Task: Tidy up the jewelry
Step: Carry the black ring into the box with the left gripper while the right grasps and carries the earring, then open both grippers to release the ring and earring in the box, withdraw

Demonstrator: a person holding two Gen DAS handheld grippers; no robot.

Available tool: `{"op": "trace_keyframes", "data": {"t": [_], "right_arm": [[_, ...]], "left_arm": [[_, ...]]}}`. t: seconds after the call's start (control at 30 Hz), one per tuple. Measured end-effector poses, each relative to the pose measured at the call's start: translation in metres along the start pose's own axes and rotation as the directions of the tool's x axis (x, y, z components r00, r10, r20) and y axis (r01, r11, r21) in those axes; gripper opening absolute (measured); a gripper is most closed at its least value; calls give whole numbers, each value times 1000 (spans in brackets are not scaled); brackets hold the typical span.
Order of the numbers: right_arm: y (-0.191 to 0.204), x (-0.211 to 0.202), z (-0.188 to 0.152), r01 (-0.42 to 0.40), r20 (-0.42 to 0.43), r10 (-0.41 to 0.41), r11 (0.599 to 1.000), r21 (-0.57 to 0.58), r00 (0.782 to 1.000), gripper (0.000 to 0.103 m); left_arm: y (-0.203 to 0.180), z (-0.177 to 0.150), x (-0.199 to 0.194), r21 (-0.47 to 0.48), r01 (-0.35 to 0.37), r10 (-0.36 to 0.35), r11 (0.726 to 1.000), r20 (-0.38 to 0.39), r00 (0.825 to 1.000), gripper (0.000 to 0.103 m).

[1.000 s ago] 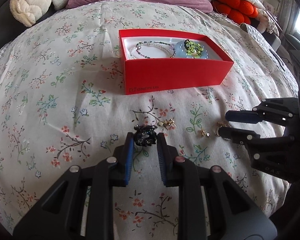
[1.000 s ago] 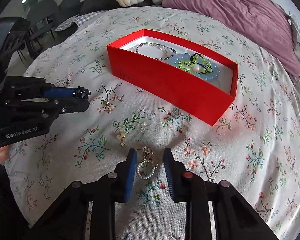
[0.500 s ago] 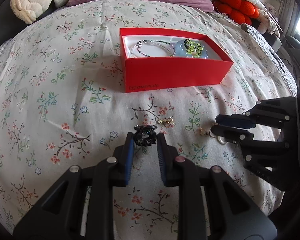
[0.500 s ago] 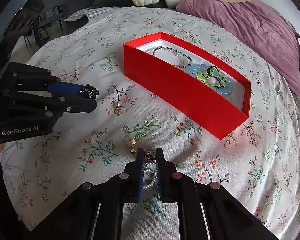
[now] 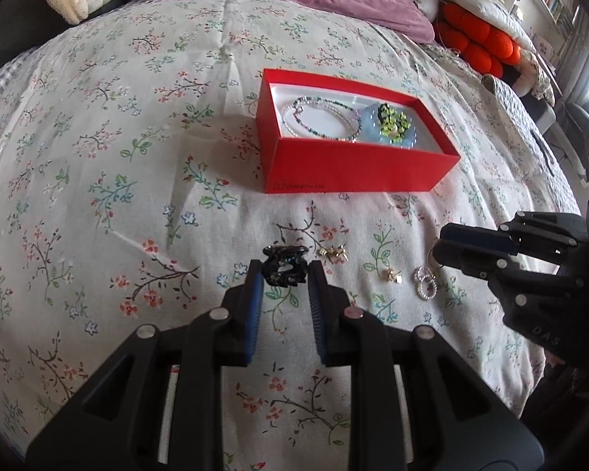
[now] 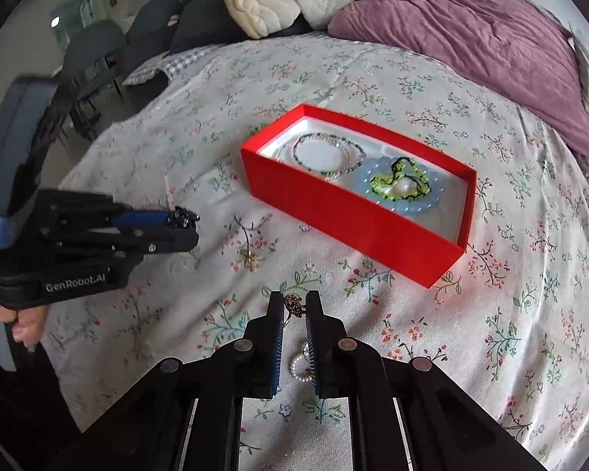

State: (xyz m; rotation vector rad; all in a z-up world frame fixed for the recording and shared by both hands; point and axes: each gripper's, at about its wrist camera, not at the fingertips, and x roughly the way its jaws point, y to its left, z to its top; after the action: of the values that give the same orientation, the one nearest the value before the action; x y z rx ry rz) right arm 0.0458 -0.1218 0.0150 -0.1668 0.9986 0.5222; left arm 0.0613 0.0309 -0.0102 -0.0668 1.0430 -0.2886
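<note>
A bed covered with a white quilt printed with small flowers [image 5: 98, 165] fills both views, with a mauve pillow [image 6: 491, 51] at the top of the frame and orange cushions [image 5: 479, 43] at the upper right of the left wrist view.

An open red cardboard box [image 5: 349, 165] lies on the quilt a little above the frame centre. Inside it, on a white lining, are thin beaded bracelets [image 5: 318, 121] on the left and a pale blue bead bracelet with a green and black knotted piece on top [image 6: 400, 188] on the right.

At the lower centre of the left wrist view, the left gripper [image 5: 284, 274] has its jaws clenched on a black sparkly hair clip [image 5: 284, 265], held at the tips. Just right of it on the quilt lie small gold earrings [image 5: 333, 254], and further right another small gold pair [image 5: 390, 274].

At the right edge of that view, the right gripper [image 5: 438, 253] has its jaws closed on the top of a dangling earring of pearl-studded rings [image 5: 426, 282], which hangs below the tips. Those jaws have just been closing on it. In the right wrist view the earring's dark top sits pinched between the tips [image 6: 293, 306], with the pearl rings hanging lower between the fingers.

A hand [image 6: 23, 322] grips the left tool's handle at the left edge of the right wrist view.
</note>
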Motion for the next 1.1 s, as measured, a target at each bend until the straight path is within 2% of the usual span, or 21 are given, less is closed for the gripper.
{"op": "trace_keyframes", "data": {"t": [0.33,0.73,1.1], "right_arm": [[-42,-26,20,-130,88,114,970,205,990,11],[-71,-23,43,-109,159,58,937,333,986,11],[-97,-2,48,-74,149,13,906,416,989,11]], "left_arm": [[-1,24,-12,-31,49,-48,998,30,998,25],[-18,59,4,-30,60,-58,998,61,996,25],[-37,83,29,-18,37,-35,999,81,996,25]]}}
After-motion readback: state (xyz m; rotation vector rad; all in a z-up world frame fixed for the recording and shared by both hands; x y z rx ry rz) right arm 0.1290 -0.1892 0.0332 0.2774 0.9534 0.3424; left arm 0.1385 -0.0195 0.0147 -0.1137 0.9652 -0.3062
